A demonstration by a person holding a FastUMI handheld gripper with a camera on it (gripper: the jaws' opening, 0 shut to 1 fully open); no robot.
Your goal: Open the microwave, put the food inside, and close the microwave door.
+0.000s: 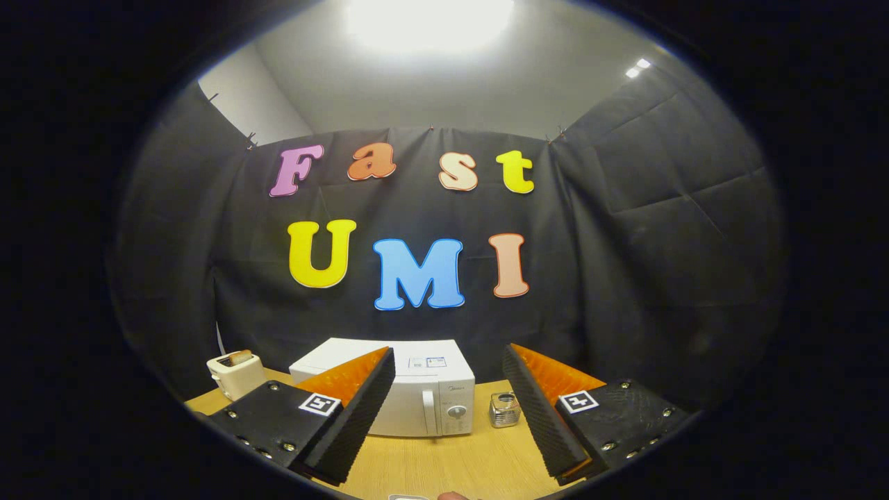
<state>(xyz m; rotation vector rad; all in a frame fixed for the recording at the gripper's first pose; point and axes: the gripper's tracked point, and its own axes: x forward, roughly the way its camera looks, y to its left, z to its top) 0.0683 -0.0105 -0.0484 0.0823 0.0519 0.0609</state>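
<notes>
The gripper [448, 410] is hovering above the wooden tabletop [444, 462] with its jaws standing wide and nothing between them. Right under the fingers, at 6 o'clock, two small things are peeking in, cut off too much to name. Beyond the fingertips, at about 12 o'clock, the white microwave [410, 389] is sitting with its door closed; the left finger is covering its left front, so just the handle, the dial and the right part of the door are showing. A small glass jar [504, 409] is standing just beside the microwave at its 3 o'clock. A white toaster [236, 373] with a slice of bread in its slot is sitting at the microwave's 9 o'clock, slightly apart.
</notes>
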